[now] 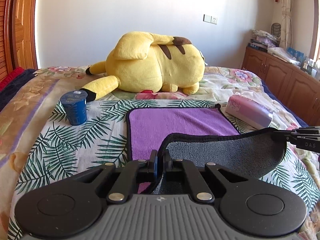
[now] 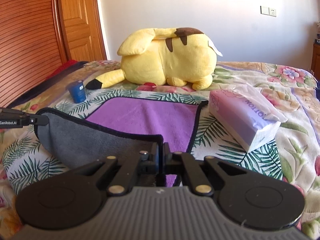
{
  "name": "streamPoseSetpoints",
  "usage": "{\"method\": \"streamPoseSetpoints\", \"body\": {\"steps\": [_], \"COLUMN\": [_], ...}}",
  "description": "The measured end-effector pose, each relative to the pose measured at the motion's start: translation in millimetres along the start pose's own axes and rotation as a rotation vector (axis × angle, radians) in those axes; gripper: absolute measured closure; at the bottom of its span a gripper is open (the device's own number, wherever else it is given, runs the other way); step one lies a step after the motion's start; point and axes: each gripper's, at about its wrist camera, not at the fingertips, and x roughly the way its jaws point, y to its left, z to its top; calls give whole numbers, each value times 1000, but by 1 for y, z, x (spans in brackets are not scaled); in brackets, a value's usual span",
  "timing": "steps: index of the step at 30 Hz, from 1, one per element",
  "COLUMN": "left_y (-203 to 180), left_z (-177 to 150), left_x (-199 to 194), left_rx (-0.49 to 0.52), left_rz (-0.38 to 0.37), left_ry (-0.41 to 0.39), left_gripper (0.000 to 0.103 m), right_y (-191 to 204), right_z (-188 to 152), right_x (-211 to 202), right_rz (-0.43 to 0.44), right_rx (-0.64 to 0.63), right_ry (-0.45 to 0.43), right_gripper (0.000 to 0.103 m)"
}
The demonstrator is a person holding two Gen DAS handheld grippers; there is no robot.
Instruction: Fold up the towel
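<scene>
A home bedroom: a bed with a floral quilt [image 1: 230, 82], a yellow plush toy [image 1: 156, 64], and wooden cabinets [image 1: 280, 76].

My left tongs [image 1: 160, 160] and right tongs [image 2: 161, 156] are black linkages with brass rivets, blue pads, ribbed grey bases.

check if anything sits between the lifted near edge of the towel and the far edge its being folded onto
Nothing visible does. Both the left gripper and right gripper are shut on the towel, and its purple face ahead is bare. The blue cup and tissue pack sit off its sides, the plush toy beyond it.
</scene>
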Motion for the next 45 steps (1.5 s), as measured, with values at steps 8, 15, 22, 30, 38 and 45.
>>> {"method": "streamPoseSetpoints", "body": {"steps": [8, 15, 22, 30, 38, 45], "left_y": [5, 4, 5, 7, 11, 14], "left_z": [17, 33, 50, 68, 81, 91], "left_x": [1, 5, 16, 32, 57, 79], "left_rx": [1, 22, 51, 72, 78, 87], "left_rz": [7, 10, 18, 37, 58, 80], "left_ry": [-39, -74, -83, -90, -89, -97], "left_gripper": [103, 103, 103, 103, 103, 103], "right_y": [1, 0, 0, -8, -18, -23], "right_z": [16, 29, 44, 59, 73, 78], "right_x": [1, 7, 18, 36, 56, 77], "right_rz": [-8, -10, -15, -30, -44, -59], "right_rx": [-28, -49, -89, -99, -78, -67], "right_ry": [-45, -70, -97, -119, -130, -130], "right_gripper": [99, 99, 99, 99, 99, 99]}}
